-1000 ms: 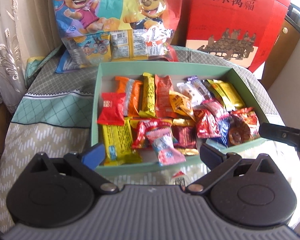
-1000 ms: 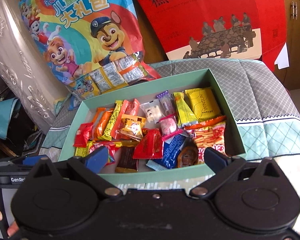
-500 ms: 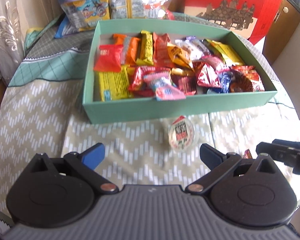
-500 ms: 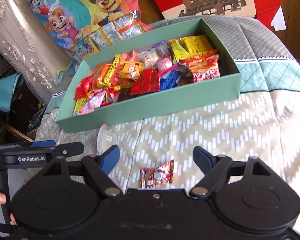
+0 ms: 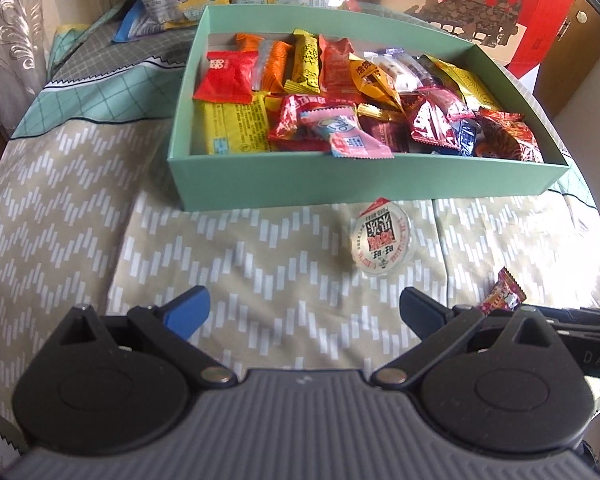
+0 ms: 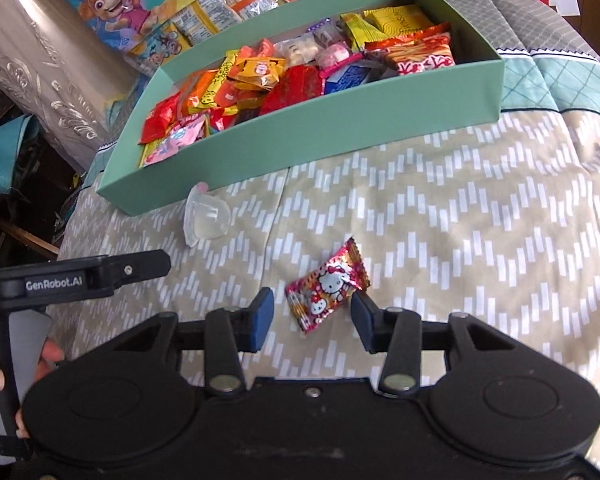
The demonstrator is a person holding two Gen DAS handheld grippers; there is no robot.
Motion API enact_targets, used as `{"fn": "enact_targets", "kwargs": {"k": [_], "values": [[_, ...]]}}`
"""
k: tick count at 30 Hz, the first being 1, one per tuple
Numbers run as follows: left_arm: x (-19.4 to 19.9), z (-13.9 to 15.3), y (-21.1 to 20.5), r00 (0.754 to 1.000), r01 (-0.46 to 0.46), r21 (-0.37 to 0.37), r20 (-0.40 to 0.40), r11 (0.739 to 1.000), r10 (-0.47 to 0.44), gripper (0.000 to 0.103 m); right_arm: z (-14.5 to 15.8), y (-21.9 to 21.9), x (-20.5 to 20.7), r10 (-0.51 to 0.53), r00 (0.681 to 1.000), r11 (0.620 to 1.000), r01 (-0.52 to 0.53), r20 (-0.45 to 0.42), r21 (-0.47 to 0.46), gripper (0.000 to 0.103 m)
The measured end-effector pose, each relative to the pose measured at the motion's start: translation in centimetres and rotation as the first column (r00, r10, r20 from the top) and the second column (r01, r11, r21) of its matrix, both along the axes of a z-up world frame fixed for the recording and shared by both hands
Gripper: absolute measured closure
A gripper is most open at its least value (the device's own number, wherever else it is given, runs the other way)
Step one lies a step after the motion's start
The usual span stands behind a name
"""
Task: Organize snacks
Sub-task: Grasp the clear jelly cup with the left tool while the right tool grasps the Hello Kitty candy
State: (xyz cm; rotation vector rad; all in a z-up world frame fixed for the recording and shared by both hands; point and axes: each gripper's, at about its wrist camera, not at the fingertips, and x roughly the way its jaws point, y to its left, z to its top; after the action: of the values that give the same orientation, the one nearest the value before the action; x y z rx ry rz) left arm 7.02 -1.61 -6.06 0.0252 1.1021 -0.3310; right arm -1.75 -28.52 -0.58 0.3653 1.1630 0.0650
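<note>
A red Hello Kitty candy packet (image 6: 327,290) is seen lying on the chevron-patterned cloth (image 6: 460,240) at lower centre of the right wrist view, between the parted blue pads (image 6: 260,319) of the right gripper (image 6: 312,320), neither pad clearly touching it. A clear jelly cup (image 5: 382,242) is found just below the near wall of the green box (image 5: 340,184), which is filled with assorted wrapped snacks (image 5: 340,100) across the upper frame. The left gripper (image 5: 304,312) is held wide open over bare cloth, nothing between its fingers.
</note>
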Motion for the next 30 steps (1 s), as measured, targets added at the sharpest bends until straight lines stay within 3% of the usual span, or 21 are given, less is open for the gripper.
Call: {"fn": "enact_targets", "kwargs": {"k": [5, 10, 12, 23, 25, 30], "values": [[0.1, -0.5, 0.7, 1.000, -0.009, -0.003, -0.008, 1.000, 0.009, 0.000, -0.6, 1.9, 1.3, 0.027, 0.998, 0.996, -0.022, 0.052, -0.086, 0.060], [0.4, -0.9, 0.7, 1.000, -0.007, 0.000, -0.013, 1.000, 0.007, 0.000, -0.9, 2.9, 1.8, 0.097, 0.990, 0.978, -0.076, 0.103, -0.194, 0.070], [0.5, -1.2, 0.4, 1.000, -0.001, 0.005, -0.017, 1.000, 0.001, 0.000, -1.0, 3.1, 1.8, 0.122, 0.987, 0.965, -0.093, 0.108, -0.244, 0.081], [1.0, -1.1, -4.8, 0.994, 0.078, 0.045, 0.072, 0.996, -0.081, 0.002, -1.1, 0.0, 1.4, 0.083, 0.988, 0.980, -0.057, 0.130, -0.189, 0.083], [0.9, -1.1, -5.7, 0.991, 0.091, 0.051, 0.093, 0.995, -0.096, 0.010, -1.1, -0.2, 1.3, 0.083, 0.988, 0.981, -0.057, 0.134, -0.183, 0.083], [1.1, -1.7, -6.8, 0.988, 0.121, 0.046, 0.089, 0.992, -0.125, 0.051, -1.1, -0.4, 1.4, 0.070, 0.988, 0.986, -0.047, 0.141, -0.159, 0.083]]}}
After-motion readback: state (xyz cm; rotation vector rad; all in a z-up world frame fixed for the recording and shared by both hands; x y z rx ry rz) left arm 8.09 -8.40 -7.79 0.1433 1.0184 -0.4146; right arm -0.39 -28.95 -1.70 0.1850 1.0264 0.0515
